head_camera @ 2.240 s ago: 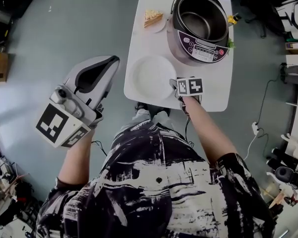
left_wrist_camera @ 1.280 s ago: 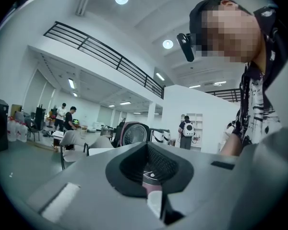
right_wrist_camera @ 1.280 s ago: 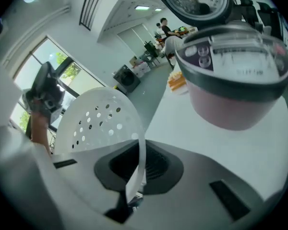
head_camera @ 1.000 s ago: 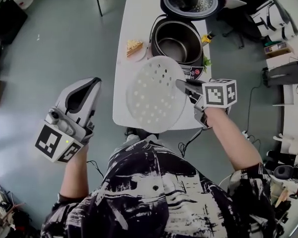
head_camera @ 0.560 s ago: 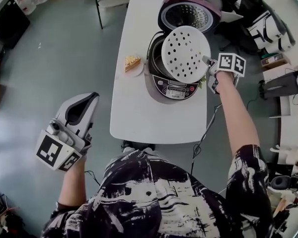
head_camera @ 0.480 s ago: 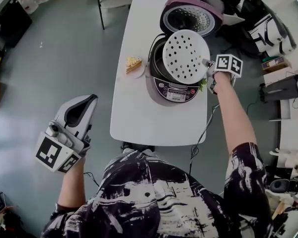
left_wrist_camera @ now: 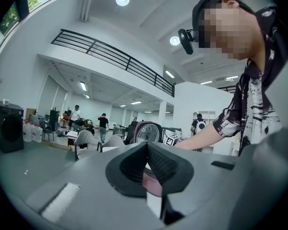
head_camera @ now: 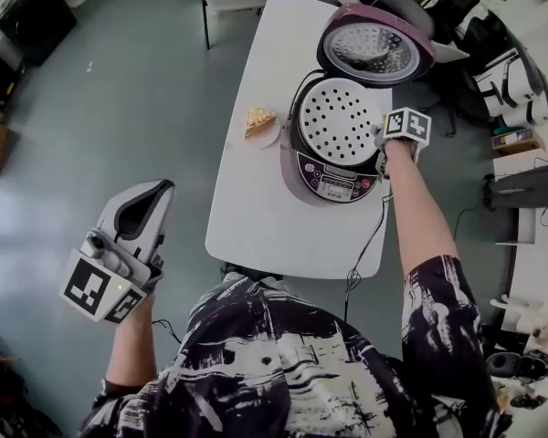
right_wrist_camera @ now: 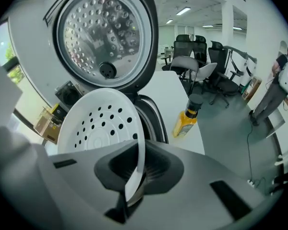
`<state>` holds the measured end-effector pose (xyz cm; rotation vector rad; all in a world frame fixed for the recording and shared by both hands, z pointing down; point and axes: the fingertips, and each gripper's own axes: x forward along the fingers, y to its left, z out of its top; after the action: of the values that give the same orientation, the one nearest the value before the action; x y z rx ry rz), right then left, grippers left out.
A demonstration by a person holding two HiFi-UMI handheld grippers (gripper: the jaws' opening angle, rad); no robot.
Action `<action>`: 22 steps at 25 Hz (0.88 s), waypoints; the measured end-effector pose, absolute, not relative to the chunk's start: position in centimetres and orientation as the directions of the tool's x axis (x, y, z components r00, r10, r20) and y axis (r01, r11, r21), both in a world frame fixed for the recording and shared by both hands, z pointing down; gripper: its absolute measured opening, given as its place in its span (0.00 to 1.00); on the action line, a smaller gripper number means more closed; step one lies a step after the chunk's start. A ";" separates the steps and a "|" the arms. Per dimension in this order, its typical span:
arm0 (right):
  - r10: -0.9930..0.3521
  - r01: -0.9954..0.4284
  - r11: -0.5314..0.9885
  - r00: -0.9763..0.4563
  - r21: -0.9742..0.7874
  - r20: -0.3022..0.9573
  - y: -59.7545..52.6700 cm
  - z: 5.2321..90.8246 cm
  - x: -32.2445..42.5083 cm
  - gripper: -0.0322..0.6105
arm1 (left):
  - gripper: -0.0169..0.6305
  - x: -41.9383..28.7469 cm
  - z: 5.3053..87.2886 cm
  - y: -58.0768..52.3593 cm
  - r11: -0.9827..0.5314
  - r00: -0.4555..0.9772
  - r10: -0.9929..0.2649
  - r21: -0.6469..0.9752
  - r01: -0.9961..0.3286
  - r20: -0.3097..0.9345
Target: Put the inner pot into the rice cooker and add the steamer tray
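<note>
The white perforated steamer tray (head_camera: 338,121) lies over the mouth of the rice cooker (head_camera: 332,173), whose lid (head_camera: 376,51) stands open behind it. My right gripper (head_camera: 382,137) is shut on the tray's right rim; in the right gripper view the rim of the tray (right_wrist_camera: 98,119) runs between the pads of that gripper (right_wrist_camera: 139,169). The tray hides the inner pot. Whether the tray is fully seated I cannot tell. My left gripper (head_camera: 151,203) hangs over the floor, well left of the table, shut with nothing in it (left_wrist_camera: 146,150).
The cooker stands on a white table (head_camera: 256,217). A small plate with a slice of food (head_camera: 258,121) sits left of the cooker. A yellow bottle (right_wrist_camera: 185,119) stands beyond it. The cooker's cord (head_camera: 365,254) trails off the table's near right edge. Chairs stand at the far end.
My right gripper carried the tray from the table's near edge to the cooker and lowered it over the opening. The left gripper has hardly moved.
</note>
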<state>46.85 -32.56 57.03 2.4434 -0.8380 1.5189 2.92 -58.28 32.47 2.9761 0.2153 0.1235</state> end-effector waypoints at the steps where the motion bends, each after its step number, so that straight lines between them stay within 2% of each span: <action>1: -0.367 -0.537 -0.831 0.333 -0.145 0.869 -32.6 57.3 46.9 0.06 | 0.03 2.9 32.6 -58.4 -0.978 0.987 0.146 0.162 0.133 0.072; 16: -0.208 -0.739 -0.654 0.384 0.164 0.900 -34.1 57.2 47.5 0.10 | 0.03 4.2 33.1 -59.0 -0.972 0.985 0.161 0.182 0.146 0.068; 22: -0.180 -0.779 -0.589 0.387 0.216 0.904 -34.2 57.1 47.0 0.12 | 0.03 4.7 32.9 -59.3 -0.970 0.983 0.175 0.181 0.162 0.061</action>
<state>47.03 -34.15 57.13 2.0047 -0.8202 1.1957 4.69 -59.28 32.90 2.9524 0.2531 0.1142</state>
